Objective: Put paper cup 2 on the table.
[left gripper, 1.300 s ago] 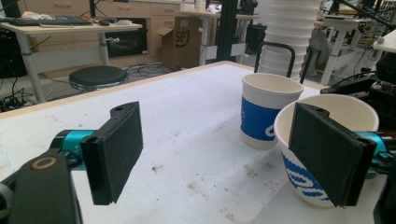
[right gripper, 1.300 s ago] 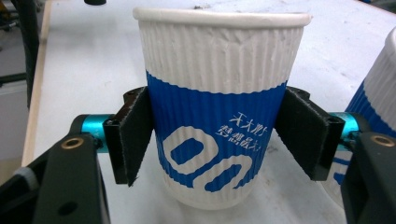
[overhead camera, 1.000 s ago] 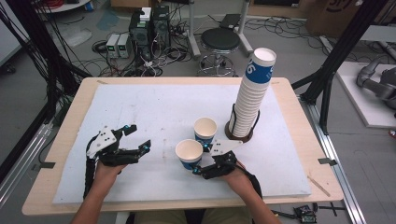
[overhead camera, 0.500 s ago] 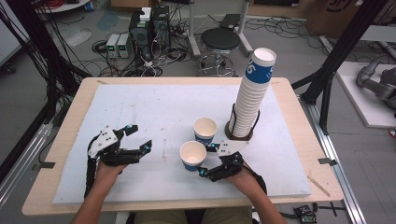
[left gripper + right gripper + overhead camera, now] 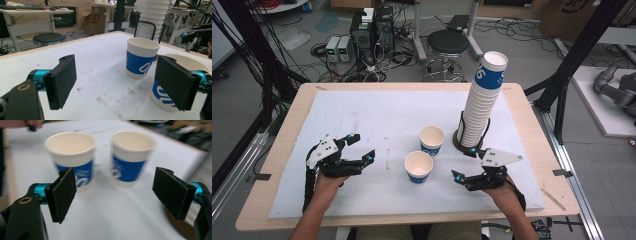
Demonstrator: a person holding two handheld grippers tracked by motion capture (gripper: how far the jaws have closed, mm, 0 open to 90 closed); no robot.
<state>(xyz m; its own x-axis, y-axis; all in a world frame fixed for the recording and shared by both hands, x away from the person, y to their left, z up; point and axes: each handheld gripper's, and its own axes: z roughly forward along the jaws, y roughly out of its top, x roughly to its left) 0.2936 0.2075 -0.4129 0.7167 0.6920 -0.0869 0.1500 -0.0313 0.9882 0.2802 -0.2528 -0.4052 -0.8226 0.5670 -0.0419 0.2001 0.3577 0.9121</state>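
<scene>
So you have two paper cups [image 5: 424, 153] standing just left of the cup stack [image 5: 482, 102], both tools, left tool [image 5: 363, 148] and right tool [image 5: 466, 164], gaping empty, with many cups left to unstack.

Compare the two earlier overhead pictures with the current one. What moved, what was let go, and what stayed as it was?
The right gripper let go of the nearer cup and drew back to the right; its jaws now stand open and empty, clear of both cups. That cup stands upright beside the farther cup. The left gripper stayed open in place, and the cup stack did not move.
</scene>
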